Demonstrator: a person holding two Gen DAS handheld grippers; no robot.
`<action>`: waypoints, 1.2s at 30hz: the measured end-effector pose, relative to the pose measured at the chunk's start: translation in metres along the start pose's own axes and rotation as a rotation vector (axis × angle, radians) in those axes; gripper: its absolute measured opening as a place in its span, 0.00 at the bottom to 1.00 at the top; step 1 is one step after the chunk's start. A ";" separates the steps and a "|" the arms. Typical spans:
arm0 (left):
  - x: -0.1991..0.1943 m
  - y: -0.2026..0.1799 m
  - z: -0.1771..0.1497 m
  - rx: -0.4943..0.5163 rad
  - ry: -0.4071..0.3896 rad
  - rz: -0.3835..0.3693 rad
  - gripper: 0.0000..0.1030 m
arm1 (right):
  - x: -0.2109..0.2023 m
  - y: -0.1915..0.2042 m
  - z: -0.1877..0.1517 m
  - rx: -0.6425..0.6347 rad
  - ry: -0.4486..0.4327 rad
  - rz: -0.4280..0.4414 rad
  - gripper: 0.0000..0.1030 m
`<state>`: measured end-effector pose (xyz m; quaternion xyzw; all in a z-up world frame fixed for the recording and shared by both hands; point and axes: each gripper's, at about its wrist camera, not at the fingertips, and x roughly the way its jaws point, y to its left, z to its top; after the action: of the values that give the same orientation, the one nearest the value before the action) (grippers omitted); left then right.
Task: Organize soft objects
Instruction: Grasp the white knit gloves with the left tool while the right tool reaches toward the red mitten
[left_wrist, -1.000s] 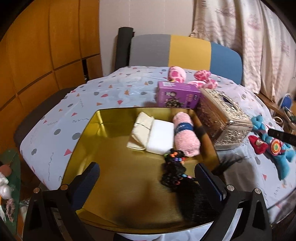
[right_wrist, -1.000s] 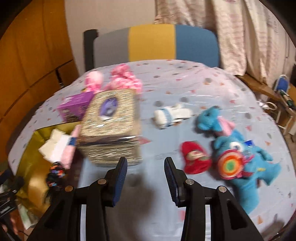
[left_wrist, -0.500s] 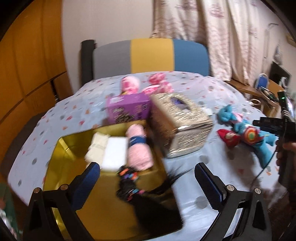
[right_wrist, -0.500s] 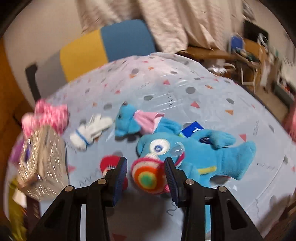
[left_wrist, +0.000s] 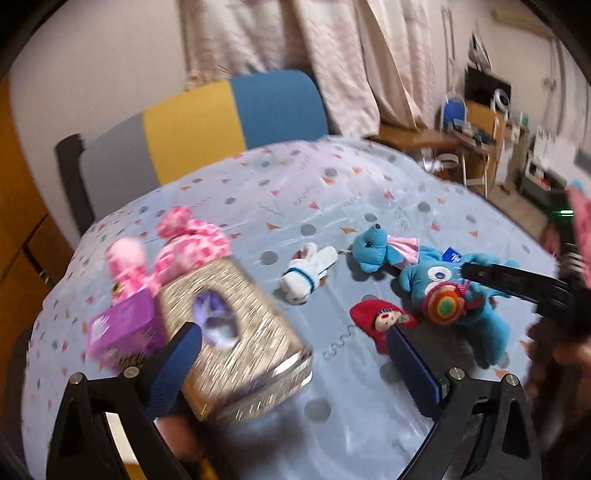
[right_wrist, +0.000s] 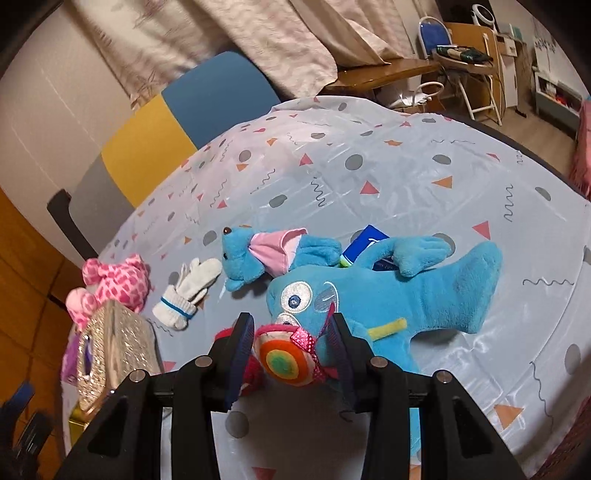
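My right gripper (right_wrist: 291, 354) stands part-open, its pads flanking the striped lollipop (right_wrist: 286, 363) sewn to the big blue plush (right_wrist: 388, 295); whether the pads already press it I cannot tell. My left gripper (left_wrist: 291, 365) is spread wide and empty above the tablecloth (left_wrist: 332, 192), beside the glittery tissue box (left_wrist: 236, 339). Judged from this layout, sorting is far from finished: the small blue bear (right_wrist: 258, 254), white mitten (right_wrist: 188, 291), red doll (left_wrist: 380, 321) and pink plush (left_wrist: 184, 247) lie loose on the cloth, none gathered in any container that I can see.
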<state>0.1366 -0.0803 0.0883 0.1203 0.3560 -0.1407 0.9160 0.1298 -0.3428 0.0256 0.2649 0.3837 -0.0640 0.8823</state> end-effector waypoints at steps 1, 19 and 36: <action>0.013 -0.006 0.009 0.019 0.023 0.002 0.97 | -0.001 0.000 0.001 0.003 -0.004 0.009 0.41; 0.225 -0.029 0.061 0.007 0.403 0.136 0.88 | -0.005 -0.017 0.008 0.119 0.019 0.162 0.41; 0.248 -0.056 0.052 0.004 0.421 0.108 0.40 | -0.008 -0.034 0.012 0.197 -0.008 0.198 0.41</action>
<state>0.3250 -0.1920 -0.0515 0.1679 0.5321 -0.0638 0.8274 0.1208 -0.3785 0.0236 0.3868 0.3441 -0.0150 0.8555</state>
